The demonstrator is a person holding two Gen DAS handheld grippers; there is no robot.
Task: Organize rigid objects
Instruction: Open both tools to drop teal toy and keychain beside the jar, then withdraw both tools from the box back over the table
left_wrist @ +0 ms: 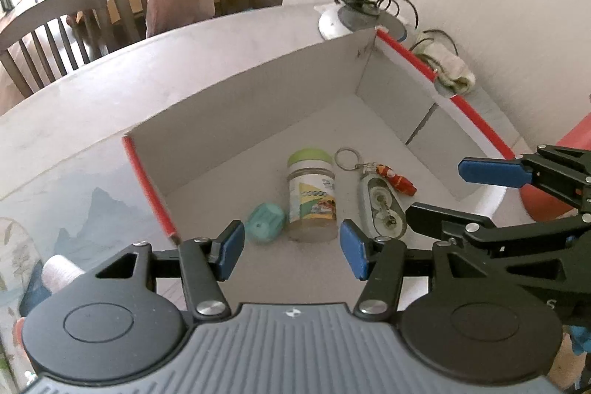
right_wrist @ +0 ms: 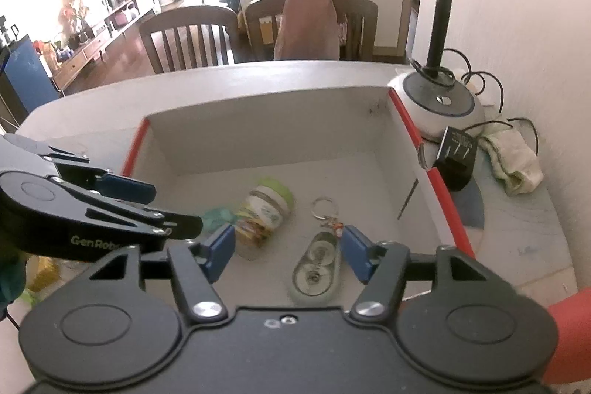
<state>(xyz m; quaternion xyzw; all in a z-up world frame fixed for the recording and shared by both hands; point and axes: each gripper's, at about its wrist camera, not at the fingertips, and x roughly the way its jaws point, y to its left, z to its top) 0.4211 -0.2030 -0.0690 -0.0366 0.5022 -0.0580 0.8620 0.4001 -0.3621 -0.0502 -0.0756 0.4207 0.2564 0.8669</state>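
Note:
A white box with red edges (left_wrist: pixel 142 168) (right_wrist: pixel 448 205) stands on the table. Inside lie a green-lidded jar (left_wrist: pixel 312 196) (right_wrist: pixel 264 209) on its side, a teal round item (left_wrist: pixel 264 222) (right_wrist: pixel 218 215), a clear correction-tape dispenser (left_wrist: pixel 382 205) (right_wrist: pixel 317 268) and a keyring with a red charm (left_wrist: pixel 395 178) (right_wrist: pixel 325 207). My left gripper (left_wrist: pixel 291 252) is open and empty above the box's near side, in front of the jar. My right gripper (right_wrist: pixel 288 253) is open and empty just above the tape dispenser. Each gripper shows in the other's view: the right (left_wrist: pixel 461 194), the left (right_wrist: pixel 162 205).
A desk lamp base (right_wrist: pixel 439 104) (left_wrist: pixel 354 13) with cables stands behind the box by the wall. A black adapter (right_wrist: pixel 456 156) and a crumpled cloth (right_wrist: pixel 517 161) (left_wrist: pixel 454 69) lie at the right. Wooden chairs (left_wrist: pixel 48 28) stand past the table's far edge. A white spool (left_wrist: pixel 59 272) lies at the left.

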